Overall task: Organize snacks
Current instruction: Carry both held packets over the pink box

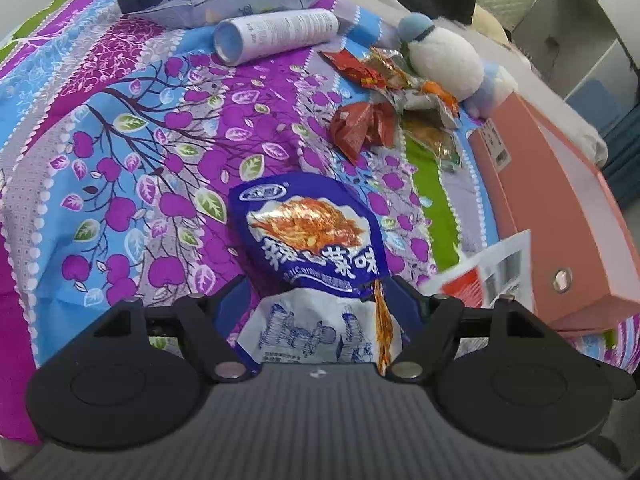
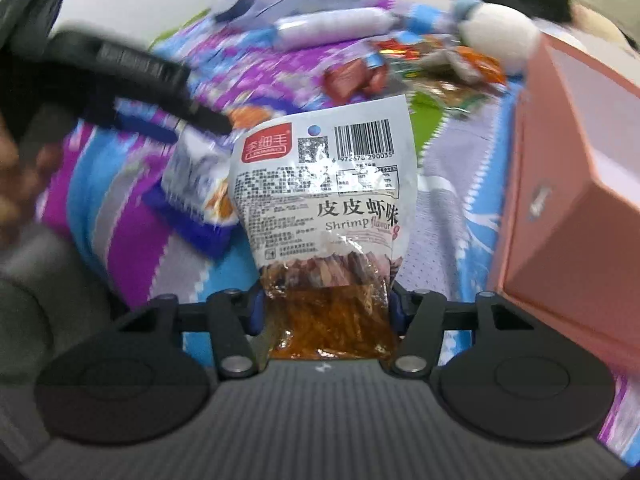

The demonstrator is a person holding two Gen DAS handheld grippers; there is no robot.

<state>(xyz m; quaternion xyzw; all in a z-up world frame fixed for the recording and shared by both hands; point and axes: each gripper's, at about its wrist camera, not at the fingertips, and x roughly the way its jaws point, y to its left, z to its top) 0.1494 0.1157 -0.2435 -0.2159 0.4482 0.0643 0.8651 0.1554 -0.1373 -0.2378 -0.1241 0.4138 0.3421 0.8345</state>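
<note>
Sorting underway. Right gripper (image 2: pixel 324 312) clamped on shrimp packet (image 2: pixel 324 200), frame centre. Left gripper (image 1: pixel 316 300) pinches blue packet (image 1: pixel 308 232), lower centre. Next, likely: carry both into pink box (image 2: pixel 568 200), right edge.

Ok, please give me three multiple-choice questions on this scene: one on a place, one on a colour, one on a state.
1. Where does the white tube lie? A on the bed sheet B in a drawer C on the floor
2. What colour is the box? A green B pink C black
3. What does the right gripper hold? A nothing B a white packet C a toy
Answers: 1 A, it rests on the patterned cloth; 2 B, its walls are pink; 3 B, the pads press its sides.
</note>
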